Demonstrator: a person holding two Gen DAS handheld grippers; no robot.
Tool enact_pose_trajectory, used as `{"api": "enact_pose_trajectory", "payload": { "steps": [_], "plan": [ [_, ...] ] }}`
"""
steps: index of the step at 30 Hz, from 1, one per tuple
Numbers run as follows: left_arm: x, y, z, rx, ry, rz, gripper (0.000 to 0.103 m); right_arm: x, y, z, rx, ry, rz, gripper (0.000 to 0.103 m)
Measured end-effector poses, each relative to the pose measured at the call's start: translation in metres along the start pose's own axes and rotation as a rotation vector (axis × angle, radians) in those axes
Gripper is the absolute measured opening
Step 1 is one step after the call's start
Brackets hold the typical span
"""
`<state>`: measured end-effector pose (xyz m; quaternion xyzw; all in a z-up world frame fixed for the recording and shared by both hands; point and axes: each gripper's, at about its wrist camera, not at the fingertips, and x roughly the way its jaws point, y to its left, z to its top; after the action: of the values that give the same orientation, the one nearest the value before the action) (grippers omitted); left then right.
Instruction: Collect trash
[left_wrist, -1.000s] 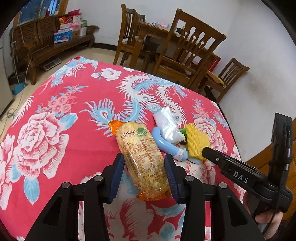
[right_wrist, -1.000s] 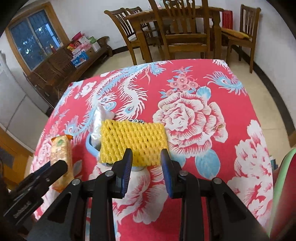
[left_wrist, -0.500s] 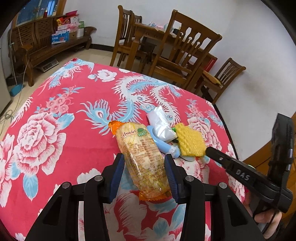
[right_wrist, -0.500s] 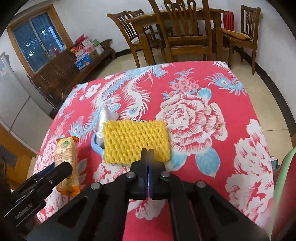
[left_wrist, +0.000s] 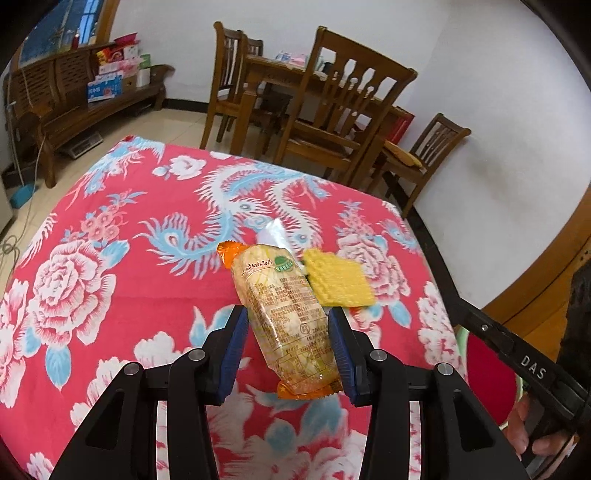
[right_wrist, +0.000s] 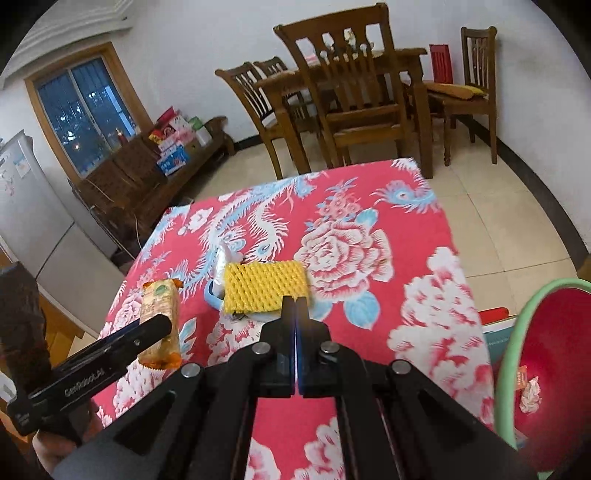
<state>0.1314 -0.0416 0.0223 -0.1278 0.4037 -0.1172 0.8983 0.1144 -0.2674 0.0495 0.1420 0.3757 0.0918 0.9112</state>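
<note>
My left gripper is shut on a clear snack packet with orange ends and holds it above the red floral tablecloth. The right wrist view shows the same packet at the left, in that gripper's black fingers. My right gripper is shut on the near edge of a yellow foam net, which is raised a little off the cloth. That net appears just right of the packet in the left wrist view. A crumpled clear wrapper and a blue ring lie under and behind the net.
A red basin with a green rim stands off the table's right edge, with a few scraps inside. Wooden chairs and a dining table stand beyond the far edge. A wooden bench with boxes lines the left wall.
The right gripper's jaws closed on the yellow net's near edge and raised it. The left gripper lifted the packet higher. Both views pulled back from the table.
</note>
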Motion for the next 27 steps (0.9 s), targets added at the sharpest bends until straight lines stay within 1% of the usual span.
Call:
{"api": "enact_pose_trajectory", "payload": {
  "steps": [8,15,17,20,27],
  "plan": [
    [-0.007,-0.025,-0.002,0.04,0.012,-0.051,0.046,-0.043,-0.02,-0.009,0.043,-0.064,-0.02,0.002],
    [-0.011,-0.051,-0.005,0.088,0.022,-0.101,0.046,-0.075,-0.048,-0.019,0.093,-0.109,-0.057,0.002],
    [-0.013,-0.056,-0.005,0.101,0.016,-0.105,0.046,-0.075,-0.053,-0.02,0.1,-0.101,-0.065,0.002],
    [-0.015,-0.059,-0.005,0.111,0.012,-0.104,0.046,-0.073,-0.057,-0.02,0.116,-0.085,-0.054,0.002],
    [-0.016,-0.048,-0.004,0.11,0.002,-0.055,0.046,-0.053,-0.05,-0.02,0.109,-0.036,-0.031,0.004]
  ]
}}
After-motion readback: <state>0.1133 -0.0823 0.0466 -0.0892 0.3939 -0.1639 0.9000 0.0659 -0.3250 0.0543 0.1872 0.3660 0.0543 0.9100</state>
